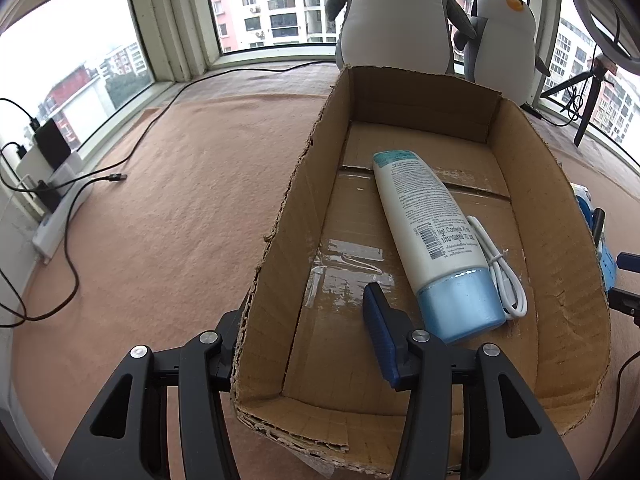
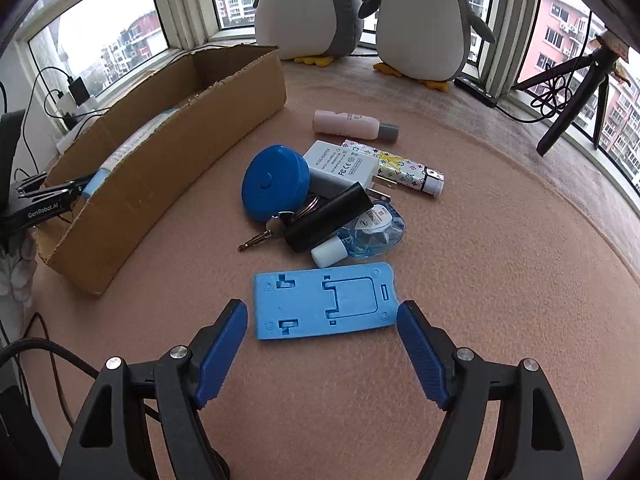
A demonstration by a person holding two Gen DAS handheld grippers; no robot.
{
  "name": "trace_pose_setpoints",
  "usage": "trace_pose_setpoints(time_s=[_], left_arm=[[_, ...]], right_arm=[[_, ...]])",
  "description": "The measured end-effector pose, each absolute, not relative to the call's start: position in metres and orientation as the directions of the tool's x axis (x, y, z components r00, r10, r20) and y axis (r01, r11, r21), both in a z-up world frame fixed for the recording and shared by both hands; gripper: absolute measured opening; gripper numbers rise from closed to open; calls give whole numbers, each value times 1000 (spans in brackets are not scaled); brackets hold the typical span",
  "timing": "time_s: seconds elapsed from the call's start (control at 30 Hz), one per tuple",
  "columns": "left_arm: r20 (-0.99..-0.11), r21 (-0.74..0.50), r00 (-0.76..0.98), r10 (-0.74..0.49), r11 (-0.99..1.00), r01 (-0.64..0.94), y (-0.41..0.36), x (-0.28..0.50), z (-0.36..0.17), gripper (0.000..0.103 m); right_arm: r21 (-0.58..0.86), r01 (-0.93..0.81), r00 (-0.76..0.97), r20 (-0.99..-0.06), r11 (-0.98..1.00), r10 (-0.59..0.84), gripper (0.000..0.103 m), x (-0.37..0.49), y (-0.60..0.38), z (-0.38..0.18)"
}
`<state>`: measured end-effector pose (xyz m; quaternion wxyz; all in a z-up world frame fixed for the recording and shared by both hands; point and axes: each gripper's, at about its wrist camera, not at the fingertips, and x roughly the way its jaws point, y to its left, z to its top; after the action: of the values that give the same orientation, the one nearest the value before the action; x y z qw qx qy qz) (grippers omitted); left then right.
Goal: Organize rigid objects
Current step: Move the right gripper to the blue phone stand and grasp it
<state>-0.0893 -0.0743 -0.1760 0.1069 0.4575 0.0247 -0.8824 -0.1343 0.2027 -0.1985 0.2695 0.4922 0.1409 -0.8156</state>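
Left gripper (image 1: pixel 304 332) straddles the brown cardboard box (image 1: pixel 560 216) wall, jaws spread; its arm reads "GenRobot.AI". Right gripper (image 2: pixel 322 342) spread around the flat blue plastic stand (image 2: pixel 326 304). Grey charger (image 2: pixel 340 166) reads "AC/DC ADAPTER".

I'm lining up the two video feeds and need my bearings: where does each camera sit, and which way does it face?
Left wrist: on the left gripper, looking down into the cardboard box; its fingers straddle the box's left wall.
Right wrist: on the right gripper, facing the blue plastic stand and the pile behind it; its open fingers show.
Shared: the box, the lotion tube inside, two penguin toys.
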Motion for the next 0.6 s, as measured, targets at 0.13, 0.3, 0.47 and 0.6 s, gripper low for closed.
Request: trace_pose_setpoints(time_s=[0.13,0.3,0.47,0.6], left_arm=[[-812,53,-558,-169,-974,219,-75,-89,-176,50],[-812,53,-558,-170,-974,219,-74,-89,-176,50],[-811,52,-560,-169,-974,219,-75,-88,-176,50],[-810,50,-561,-168,-974,219,-74,-89,-176,50]], right_arm=[[-2,592,-381,-882,-806,-277,82,-138,200,-202],[-5,603,-365,-891,-798,-270,88,-143,197,-206],[16,603,-348,-894,-798,-281,90,-147,197,-207],[22,599,-345,-895,-800,-283,87,-148,197,-206]])
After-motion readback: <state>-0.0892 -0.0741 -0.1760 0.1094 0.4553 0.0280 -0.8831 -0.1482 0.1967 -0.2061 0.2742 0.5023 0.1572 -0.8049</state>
